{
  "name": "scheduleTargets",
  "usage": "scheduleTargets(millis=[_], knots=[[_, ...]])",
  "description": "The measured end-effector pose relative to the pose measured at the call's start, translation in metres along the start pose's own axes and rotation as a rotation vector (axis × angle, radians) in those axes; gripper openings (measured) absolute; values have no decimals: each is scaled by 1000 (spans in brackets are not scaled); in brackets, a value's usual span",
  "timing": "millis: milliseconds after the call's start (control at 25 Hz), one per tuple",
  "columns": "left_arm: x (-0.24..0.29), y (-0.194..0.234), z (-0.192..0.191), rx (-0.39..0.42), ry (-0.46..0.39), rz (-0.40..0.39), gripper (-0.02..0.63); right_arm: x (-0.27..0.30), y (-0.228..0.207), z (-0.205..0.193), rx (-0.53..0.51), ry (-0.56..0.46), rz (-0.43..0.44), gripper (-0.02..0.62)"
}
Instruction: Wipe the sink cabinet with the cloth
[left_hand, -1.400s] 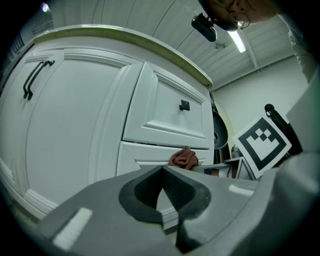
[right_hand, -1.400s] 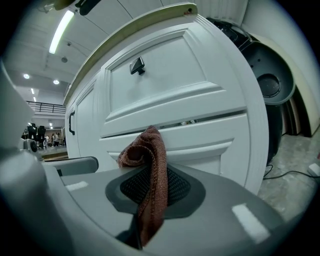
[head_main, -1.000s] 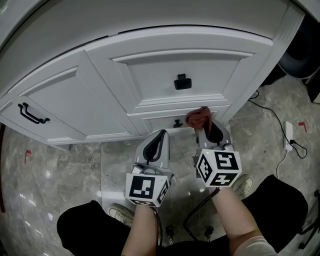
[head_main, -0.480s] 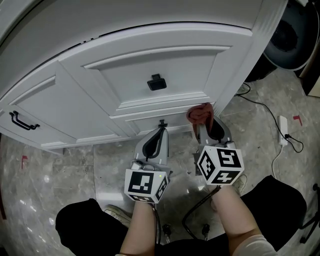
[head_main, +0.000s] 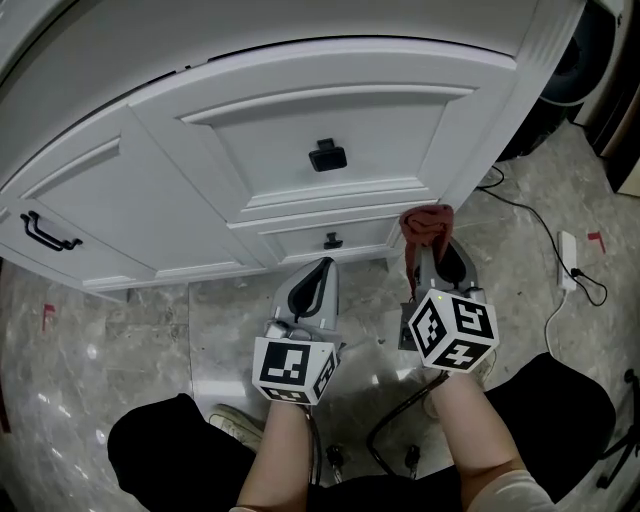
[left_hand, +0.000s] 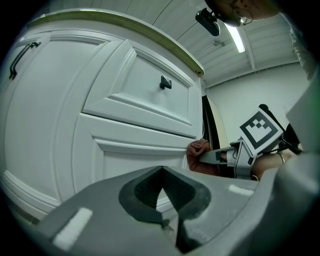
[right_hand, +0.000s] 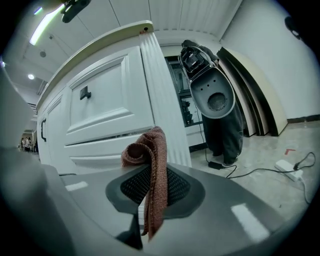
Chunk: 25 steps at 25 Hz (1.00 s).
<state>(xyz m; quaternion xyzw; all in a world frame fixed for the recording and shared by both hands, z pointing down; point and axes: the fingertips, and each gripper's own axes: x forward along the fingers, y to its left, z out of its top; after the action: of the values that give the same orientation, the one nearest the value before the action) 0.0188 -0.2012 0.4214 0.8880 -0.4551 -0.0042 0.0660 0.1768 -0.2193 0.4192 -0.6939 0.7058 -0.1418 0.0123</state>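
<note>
The white sink cabinet (head_main: 330, 110) fills the upper head view, with a curved panelled front, black knobs and a lower drawer. My right gripper (head_main: 432, 245) is shut on a reddish-brown cloth (head_main: 426, 224), which touches the cabinet's lower right corner beside the corner post (right_hand: 162, 100). In the right gripper view the cloth (right_hand: 152, 165) hangs bunched between the jaws. My left gripper (head_main: 318, 270) is shut with nothing in it, a little below the lower drawer's knob (head_main: 332, 240). The left gripper view shows the cabinet front (left_hand: 100, 115) and the cloth (left_hand: 197, 152) at the right.
A black handle (head_main: 45, 230) is on the left door. On the marble floor a white power strip (head_main: 573, 268) and black cables (head_main: 535, 225) lie to the right. A dark round appliance (right_hand: 217, 100) stands beside the cabinet's right end. The person's legs and shoes are at the bottom.
My right gripper has carried the cloth rightward along the cabinet's lower edge to the corner post. The left gripper has stayed near the lower drawer.
</note>
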Motion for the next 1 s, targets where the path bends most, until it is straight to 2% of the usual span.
scheduleTargets(millis=[200, 480, 640, 800, 1000], knots=[[-24, 32, -4, -8, 6, 66, 0, 0, 66, -29, -32, 24, 132, 83], [-71, 96, -8, -22, 29, 221, 0, 6, 170, -71, 2, 72, 326, 83], [-92, 117, -9, -25, 27, 258, 0, 16, 213, -92, 6, 115, 403, 83], [-101, 127, -7, -28, 15, 265, 0, 29, 233, -109, 20, 163, 423, 83], [-100, 126, -9, -27, 16, 249, 0, 41, 226, -111, 29, 174, 382, 83]])
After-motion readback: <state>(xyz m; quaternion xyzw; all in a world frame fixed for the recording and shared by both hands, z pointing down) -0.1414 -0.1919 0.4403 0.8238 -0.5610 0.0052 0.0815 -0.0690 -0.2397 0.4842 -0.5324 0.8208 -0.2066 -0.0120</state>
